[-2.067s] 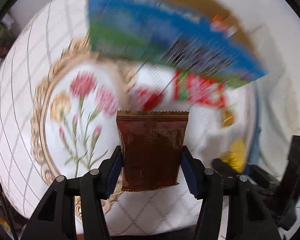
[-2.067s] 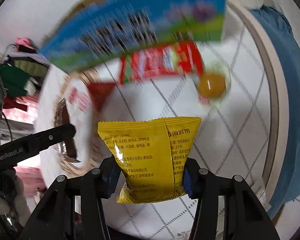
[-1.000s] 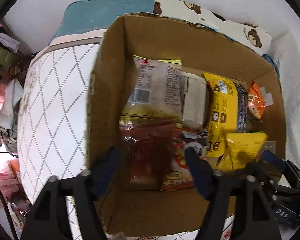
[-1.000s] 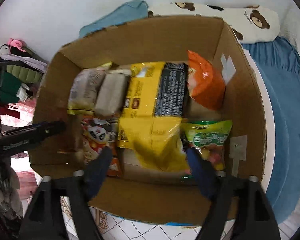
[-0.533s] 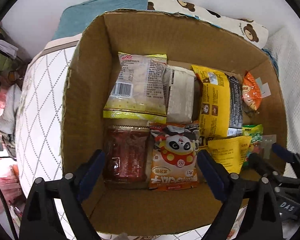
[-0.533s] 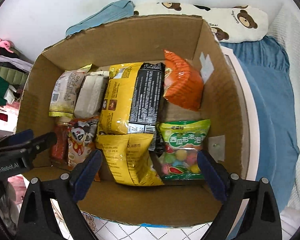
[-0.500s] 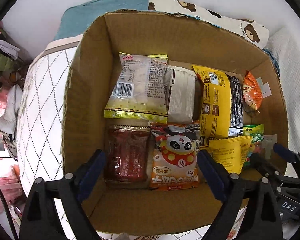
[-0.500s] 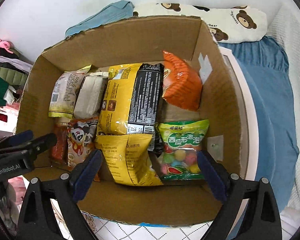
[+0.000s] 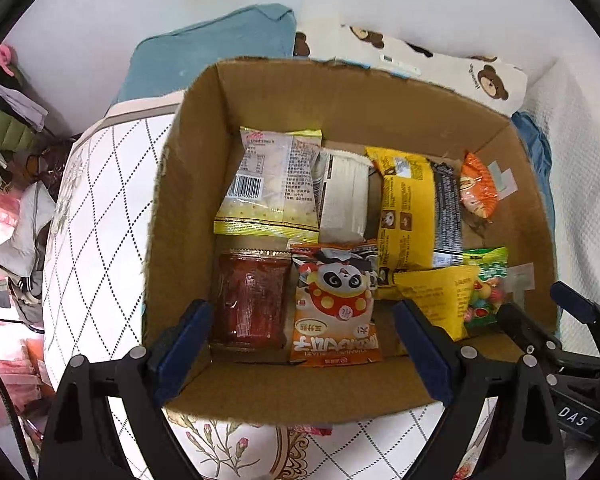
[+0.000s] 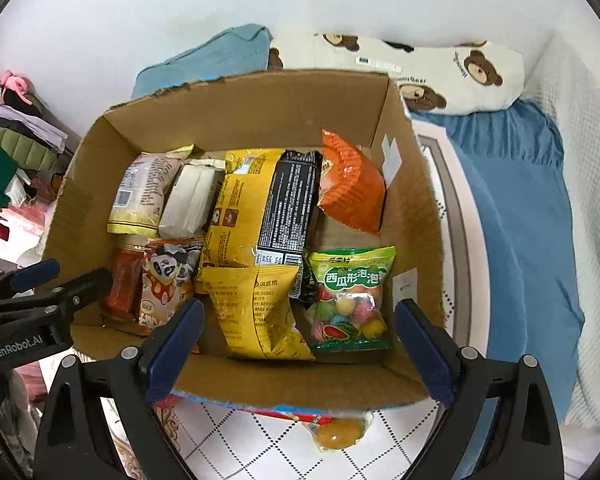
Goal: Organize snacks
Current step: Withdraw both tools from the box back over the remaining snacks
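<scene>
A cardboard box (image 9: 188, 200) holds several snack packets. The dark red packet (image 9: 252, 296) lies in its near left corner beside a panda packet (image 9: 336, 300). My left gripper (image 9: 302, 336) hovers open above these two, holding nothing. The small yellow packet (image 10: 256, 312) rests at the near side next to a green candy bag (image 10: 348, 296). Over them my right gripper (image 10: 298, 340) stands open and empty. Farther back lie an orange packet (image 10: 350, 188), a long yellow-and-black packet (image 10: 260, 208), a white packet (image 10: 188, 200) and a pale barcode packet (image 10: 140, 196).
A yellow jelly cup (image 10: 338, 432) and a red packet (image 9: 312, 428) lie on the quilted cover in front of the box. Behind the box are a bear-print pillow (image 10: 440, 68) and a blue blanket (image 10: 520, 200). Clothes (image 10: 8, 148) pile up at the left.
Both grippers carried their packets over the box and let go: the dark red and yellow packets now lie inside. The jaws have widened and both grippers have drawn up from the box.
</scene>
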A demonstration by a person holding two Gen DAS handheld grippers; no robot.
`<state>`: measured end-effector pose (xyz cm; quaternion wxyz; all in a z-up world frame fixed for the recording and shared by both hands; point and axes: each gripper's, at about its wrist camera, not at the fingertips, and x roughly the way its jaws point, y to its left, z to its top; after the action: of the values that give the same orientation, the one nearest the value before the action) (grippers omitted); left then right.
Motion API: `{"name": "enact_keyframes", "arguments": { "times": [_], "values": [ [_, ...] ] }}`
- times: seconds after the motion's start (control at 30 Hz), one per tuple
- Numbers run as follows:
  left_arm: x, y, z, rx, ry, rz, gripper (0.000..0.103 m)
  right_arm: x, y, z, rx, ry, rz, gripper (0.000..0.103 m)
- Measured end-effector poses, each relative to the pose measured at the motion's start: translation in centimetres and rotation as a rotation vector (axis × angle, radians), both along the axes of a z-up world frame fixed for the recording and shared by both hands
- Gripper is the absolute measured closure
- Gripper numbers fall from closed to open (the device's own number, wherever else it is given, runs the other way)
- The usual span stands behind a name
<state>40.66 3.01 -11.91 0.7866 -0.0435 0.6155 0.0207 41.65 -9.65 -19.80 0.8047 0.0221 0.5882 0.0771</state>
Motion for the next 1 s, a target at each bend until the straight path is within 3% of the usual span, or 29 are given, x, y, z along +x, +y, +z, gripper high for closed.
{"name": "enact_keyframes", "arguments": {
  "times": [0.47,0.67,0.73,0.83,1.0],
  "values": [
    [-5.6,-1.3,5.7,-0.002,-0.187,0.001,0.010,-6.0,-1.1,5.9,0.017,-0.182,-0.005,0.005],
    [-9.6,-1.7,6.5,-0.013,-0.229,-0.013,0.010,-9.7,-2.4,6.8,0.107,-0.200,-0.017,0.005],
    [-11.0,-1.9,5.9,-0.015,-0.217,-0.020,0.010,-11.7,-4.0,6.4,0.140,-0.186,-0.054,0.006],
    [-13.0,-2.3,4.1,-0.025,-0.176,-0.034,0.010,-14.6,-7.4,4.7,0.190,-0.136,-0.146,0.018],
    [-15.2,-3.6,-0.6,-0.029,-0.063,-0.064,0.010,-21.9,-14.4,-1.1,0.254,0.029,-0.374,0.018]
  ]
}}
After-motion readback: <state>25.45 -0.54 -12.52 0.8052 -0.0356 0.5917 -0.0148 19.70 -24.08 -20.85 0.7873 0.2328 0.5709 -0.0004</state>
